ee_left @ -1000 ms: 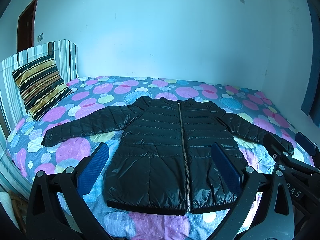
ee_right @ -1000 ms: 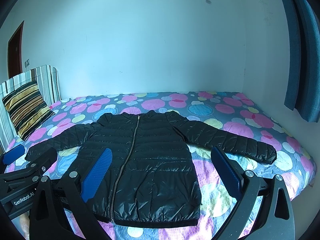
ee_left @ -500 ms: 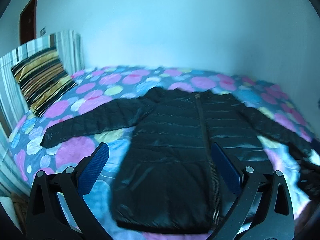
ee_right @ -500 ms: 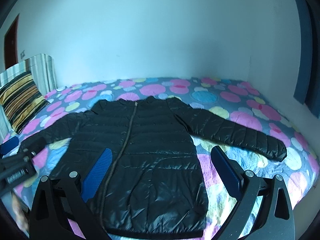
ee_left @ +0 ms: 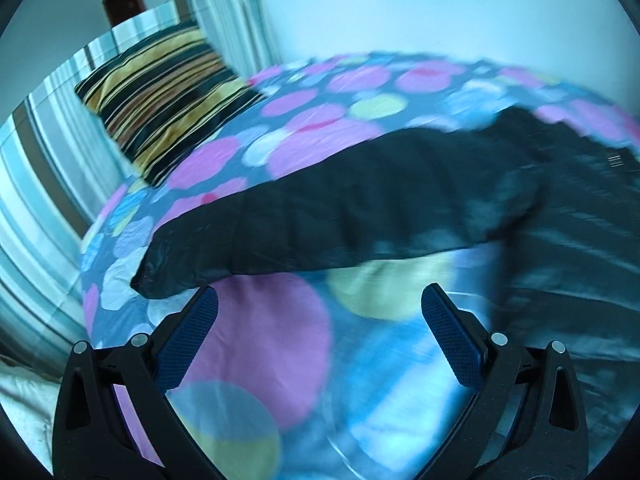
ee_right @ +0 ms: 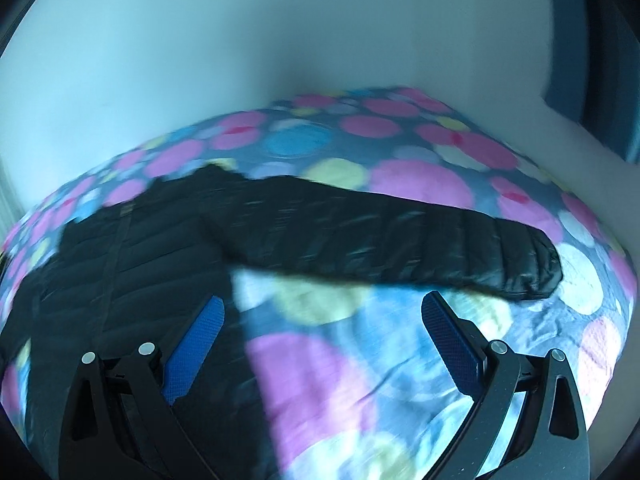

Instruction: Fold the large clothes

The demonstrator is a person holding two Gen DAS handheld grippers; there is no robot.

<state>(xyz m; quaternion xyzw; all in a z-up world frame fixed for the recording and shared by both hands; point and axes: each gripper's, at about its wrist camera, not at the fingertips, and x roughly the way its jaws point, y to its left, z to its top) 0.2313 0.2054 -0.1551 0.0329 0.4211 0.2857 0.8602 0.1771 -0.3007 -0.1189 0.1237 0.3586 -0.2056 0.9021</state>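
Left wrist view: the left tongs (ee_left: 320, 312) are spread wide with nothing between the blue pads, hanging over the spotted bed (ee_left: 280, 344). The jacket (ee_left: 360, 208) lies flat on the bed, and one sleeve (ee_left: 280, 220) runs across just ahead of the tongs, its cuff (ee_left: 160, 276) just beyond the left pad's tip. Farther ahead and to the left, a striped pillow (ee_left: 160, 100) leans against the striped headboard (ee_left: 48, 168).

In the right wrist view, the right tongs (ee_right: 320, 316) are equally wide and empty. The other sleeve (ee_right: 380, 240) crosses just ahead of them, its cuff (ee_right: 532, 264) a little beyond the right pad. The jacket's zipped body (ee_right: 120, 280) lies to the left, partly under the left pad.

The step in hand looks like reaching for the two cuffs, so the fold has not begun. To do it well, each pair of tongs should come down at the cuff end, pinch through both layers of the slick padded fabric, and take only the sleeve, not the bedsheet beneath. The sleeves can then be brought inward across the chest together, kept low so that the body does not drag out of place.

No containers appear in either view.
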